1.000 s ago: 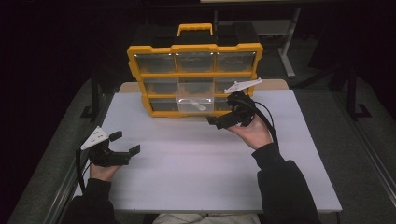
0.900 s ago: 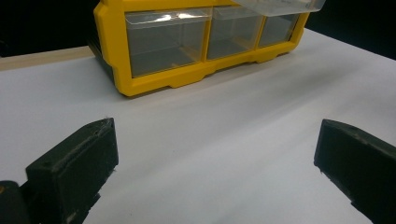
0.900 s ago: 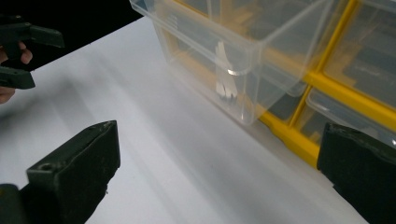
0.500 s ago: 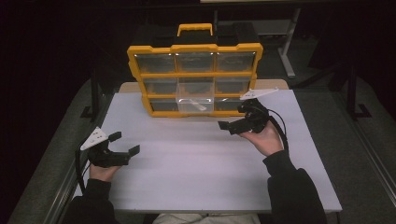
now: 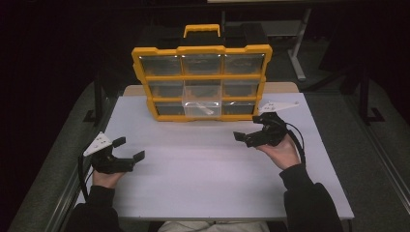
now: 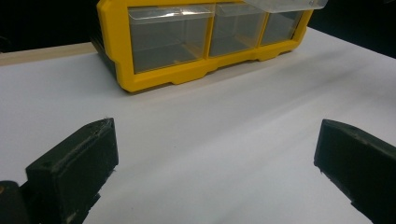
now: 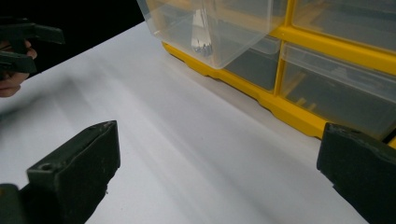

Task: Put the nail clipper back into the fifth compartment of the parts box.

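We're looking down on a white table [image 5: 203,179] with a yellow organizer [image 5: 202,82] standing upright at its far edge, three rows of three clear drawers and a yellow handle [image 5: 202,30] on top. One drawer, the clear drawer [image 5: 201,103] in the middle of the bottom row, is pulled out toward us, sticking forward past the yellow frame. There's a small pale item [image 5: 202,107] lying inside it; in the right gripper view we see it through the clear wall as something thin and light, too blurred for us to name.

Our right gripper [image 5: 251,134] sits just in front of the organizer's lower right corner, a little to the right of the open drawer and apart from it. Its jaws are spread wide with nothing between them, only bare tabletop. In its own view the pulled-out drawer hangs above and ahead, and the yellow base rail runs across just beyond the right jaw.

Our left gripper [image 5: 128,148] is well apart, down at the near left part of the table, low over the surface. Its jaws too are spread, holding nothing. From its view we get the organizer's bottom row at an angle, with open white tabletop between jaws and frame.

Nothing lies on the table between either gripper and the organizer. Around the table we see dark floor, a table leg [image 5: 296,48] off behind to the right, and the person's dark sleeves [image 5: 309,203] coming in from the bottom.
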`<state>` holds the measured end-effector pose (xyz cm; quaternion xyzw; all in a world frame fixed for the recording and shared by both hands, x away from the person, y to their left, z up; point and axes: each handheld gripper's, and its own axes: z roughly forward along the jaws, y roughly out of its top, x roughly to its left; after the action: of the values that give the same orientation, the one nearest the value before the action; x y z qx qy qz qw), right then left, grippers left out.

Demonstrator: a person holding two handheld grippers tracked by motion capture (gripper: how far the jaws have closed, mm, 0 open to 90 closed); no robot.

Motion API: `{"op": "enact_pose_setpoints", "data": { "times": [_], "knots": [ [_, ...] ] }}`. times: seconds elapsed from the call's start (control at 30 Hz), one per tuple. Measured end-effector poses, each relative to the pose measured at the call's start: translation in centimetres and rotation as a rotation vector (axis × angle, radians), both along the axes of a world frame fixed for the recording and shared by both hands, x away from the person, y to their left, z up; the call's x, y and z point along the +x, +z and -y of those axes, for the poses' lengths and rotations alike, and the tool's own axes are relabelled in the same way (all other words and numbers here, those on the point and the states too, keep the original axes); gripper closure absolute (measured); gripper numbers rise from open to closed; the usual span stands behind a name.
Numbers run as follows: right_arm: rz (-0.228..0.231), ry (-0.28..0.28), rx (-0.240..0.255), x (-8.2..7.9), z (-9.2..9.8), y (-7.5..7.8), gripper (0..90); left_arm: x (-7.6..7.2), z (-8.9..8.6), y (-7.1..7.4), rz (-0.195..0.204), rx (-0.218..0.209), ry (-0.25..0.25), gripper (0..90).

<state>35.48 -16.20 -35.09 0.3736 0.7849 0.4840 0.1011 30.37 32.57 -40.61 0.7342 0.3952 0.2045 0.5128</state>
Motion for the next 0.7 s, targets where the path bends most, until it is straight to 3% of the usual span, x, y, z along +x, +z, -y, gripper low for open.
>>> {"op": "enact_pose_setpoints", "data": {
  "times": [0.7],
  "knots": [
    [0.019, -0.051, 0.030, -1.7, 2.9, -2.7, 0.0, 0.0, -0.1, -0.4, -0.013, 0.003, 0.004, 0.0]
  ]
}}
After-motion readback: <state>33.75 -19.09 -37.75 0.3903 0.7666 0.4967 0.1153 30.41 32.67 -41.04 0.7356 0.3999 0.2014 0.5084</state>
